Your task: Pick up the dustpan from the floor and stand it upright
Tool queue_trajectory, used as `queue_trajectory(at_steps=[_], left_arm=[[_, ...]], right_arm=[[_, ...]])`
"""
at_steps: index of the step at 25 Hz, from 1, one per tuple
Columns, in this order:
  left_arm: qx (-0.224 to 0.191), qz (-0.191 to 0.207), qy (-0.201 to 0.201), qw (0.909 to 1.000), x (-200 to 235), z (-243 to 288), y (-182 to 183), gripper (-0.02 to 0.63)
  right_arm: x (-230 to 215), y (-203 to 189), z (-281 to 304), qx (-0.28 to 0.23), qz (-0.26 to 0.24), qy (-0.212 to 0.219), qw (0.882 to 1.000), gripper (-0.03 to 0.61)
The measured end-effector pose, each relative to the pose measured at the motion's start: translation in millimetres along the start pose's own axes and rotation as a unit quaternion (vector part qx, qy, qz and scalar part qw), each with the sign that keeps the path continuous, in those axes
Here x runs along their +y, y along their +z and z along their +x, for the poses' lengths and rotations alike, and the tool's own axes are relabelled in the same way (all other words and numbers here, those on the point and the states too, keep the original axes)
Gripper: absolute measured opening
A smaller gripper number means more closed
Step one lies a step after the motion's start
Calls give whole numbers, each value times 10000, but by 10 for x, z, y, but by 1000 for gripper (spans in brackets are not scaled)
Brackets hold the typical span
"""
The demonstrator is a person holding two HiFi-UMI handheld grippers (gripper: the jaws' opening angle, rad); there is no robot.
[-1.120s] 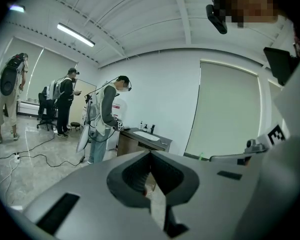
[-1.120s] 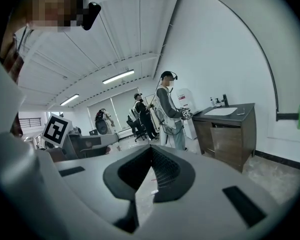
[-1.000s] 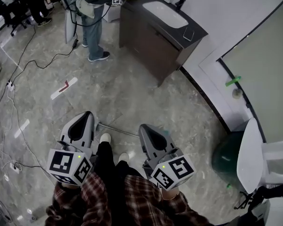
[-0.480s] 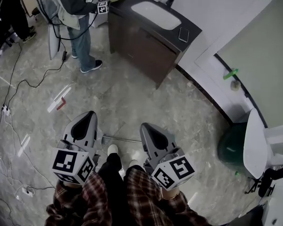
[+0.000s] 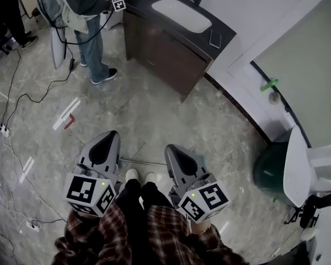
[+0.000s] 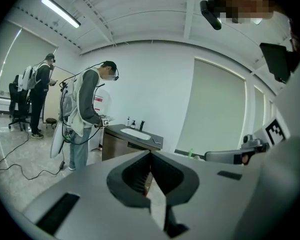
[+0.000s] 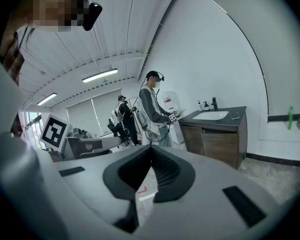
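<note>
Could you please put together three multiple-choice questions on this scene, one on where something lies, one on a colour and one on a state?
1. Where does the thin metal rod lie?
A. On the floor, between the left gripper and the right gripper
B. On the vanity counter
C. Inside the bin

2. What colour is the bin at the right of the head view?
A. Red
B. Dark green
C. Yellow

3. How do the left gripper's jaws stand?
A. Wide apart
B. Closed on a cable
C. Together, with nothing between them

Answers:
1 A: the head view shows the rod flat on the floor, running from one gripper to the other.
2 B: its rounded body is dark green.
3 C: the left gripper view shows the pads meeting with nothing between them.
</note>
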State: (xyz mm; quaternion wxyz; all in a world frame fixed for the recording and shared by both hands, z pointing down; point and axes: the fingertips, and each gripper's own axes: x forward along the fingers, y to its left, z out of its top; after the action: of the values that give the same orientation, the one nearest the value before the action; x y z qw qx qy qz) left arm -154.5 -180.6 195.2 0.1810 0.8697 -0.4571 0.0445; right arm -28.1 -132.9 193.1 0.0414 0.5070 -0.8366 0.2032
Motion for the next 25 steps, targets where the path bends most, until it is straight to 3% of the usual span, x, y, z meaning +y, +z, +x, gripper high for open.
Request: queue_trajectory(at_steps=[14, 20, 25], left_arm=[[420, -188, 209, 9987, 59, 158, -441, 12], [649, -248, 372, 9969, 202, 383, -993, 20], [1000, -299, 377, 9938, 377, 632, -1608, 94]], right_arm=[[-173, -325, 18, 361, 269, 132, 9989, 11], [-388, -722, 59, 678, 404, 111, 9968, 11], [-542, -1191, 161, 959, 556, 131, 9938, 11]])
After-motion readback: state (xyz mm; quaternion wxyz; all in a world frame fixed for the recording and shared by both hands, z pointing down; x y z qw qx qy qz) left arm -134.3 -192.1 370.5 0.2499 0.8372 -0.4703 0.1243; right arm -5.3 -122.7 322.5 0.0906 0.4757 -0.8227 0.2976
